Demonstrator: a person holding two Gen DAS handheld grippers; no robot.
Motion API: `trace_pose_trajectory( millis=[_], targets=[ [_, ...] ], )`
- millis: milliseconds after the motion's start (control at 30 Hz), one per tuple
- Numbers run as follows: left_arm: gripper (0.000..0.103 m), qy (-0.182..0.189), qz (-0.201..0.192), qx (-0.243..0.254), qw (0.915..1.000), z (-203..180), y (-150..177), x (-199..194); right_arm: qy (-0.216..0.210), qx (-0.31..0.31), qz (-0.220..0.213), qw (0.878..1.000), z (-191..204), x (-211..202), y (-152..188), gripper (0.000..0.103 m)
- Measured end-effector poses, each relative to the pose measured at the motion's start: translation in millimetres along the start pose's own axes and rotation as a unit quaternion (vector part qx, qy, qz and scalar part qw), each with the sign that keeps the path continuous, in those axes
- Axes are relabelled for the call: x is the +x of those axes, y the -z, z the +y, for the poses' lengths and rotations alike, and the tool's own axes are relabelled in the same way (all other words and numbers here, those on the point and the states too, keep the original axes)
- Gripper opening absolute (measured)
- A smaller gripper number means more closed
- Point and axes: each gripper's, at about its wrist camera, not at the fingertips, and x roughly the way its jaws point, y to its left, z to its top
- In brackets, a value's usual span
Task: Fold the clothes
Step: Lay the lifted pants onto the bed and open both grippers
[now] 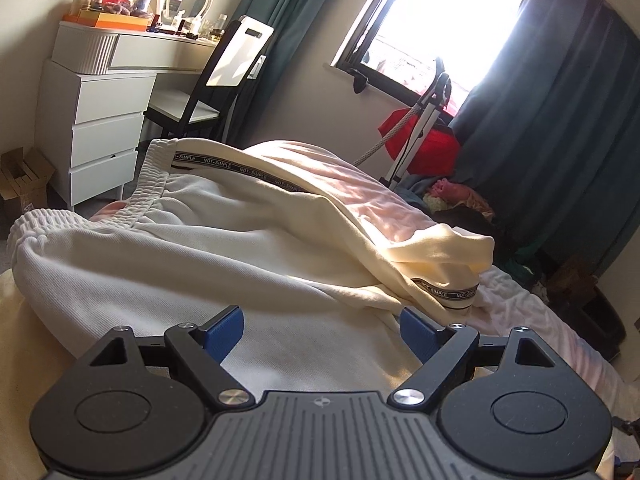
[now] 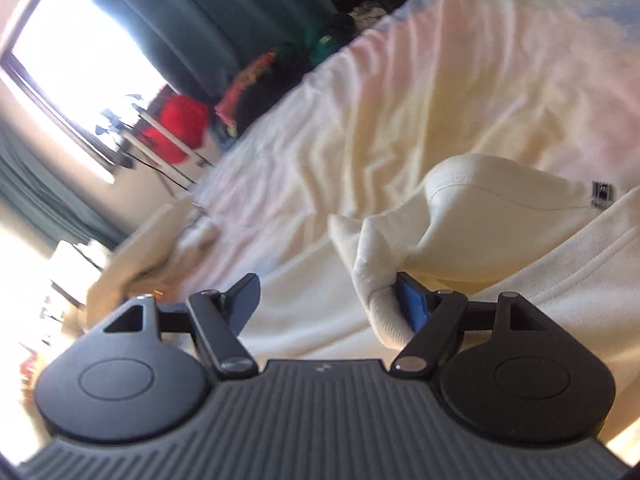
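Sunlit bedding on a bed [image 1: 532,300] carries cream sweatpants [image 1: 224,248], whose long axis is seen in the left wrist view to run from the elastic waistband [image 1: 132,204] at 10 o'clock to the striped cuff [image 1: 456,292] at 2 o'clock. The left gripper [image 1: 322,334] is held wide and empty just over the nearest cloth. The right gripper [image 2: 326,304] is closing, a bunched fold [image 2: 380,264] lying against its right pad at 1 o'clock, so this hand is judged the nearer

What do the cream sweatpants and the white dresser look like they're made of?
Cream sweatpants: soft matte knit, probably cotton jersey, judging by the fine ribbed texture and gathered elastic waistband. White dresser: smooth painted or laminated board, likely; flat, even, faintly glossy drawer fronts.
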Motion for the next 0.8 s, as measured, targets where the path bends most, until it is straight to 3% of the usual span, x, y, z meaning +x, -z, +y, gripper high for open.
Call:
trace_pose_trajectory(
  millis=[100, 267, 400, 533, 600, 733, 800],
  targets=[
    [0.087, 0.000, 0.004, -0.010, 0.9999, 3, 0, 0, -0.066, 0.063, -0.054, 0.994, -5, -12, -6, 0.077],
    [0.087, -0.002, 0.008, -0.006, 0.9999, -1, 1, 4, -0.062, 0.124, -0.068, 0.988, -35, -6, -12, 0.076],
    [0.087, -0.003, 0.012, 0.002, 0.9999, -5, 4, 6, -0.017, 0.126, -0.064, 0.990, -48, 3, -14, 0.076],
    [0.087, -0.008, 0.013, 0.006, 0.9999, -6, 7, 7, 0.034, 0.093, -0.129, 0.987, -44, -12, -20, 0.075],
    [0.087, -0.011, 0.013, 0.007, 0.9998, -7, 8, 8, 0.062, 0.064, -0.126, 0.988, -39, -11, -23, 0.075],
    [0.087, -0.012, 0.019, 0.006, 0.9997, -7, 10, 11, 0.133, -0.017, -0.062, 0.989, -30, 14, -22, 0.075],
    [0.087, -0.013, 0.022, 0.005, 0.9997, -7, 10, 11, 0.180, -0.064, -0.045, 0.981, -26, 27, -21, 0.061]
  ],
)
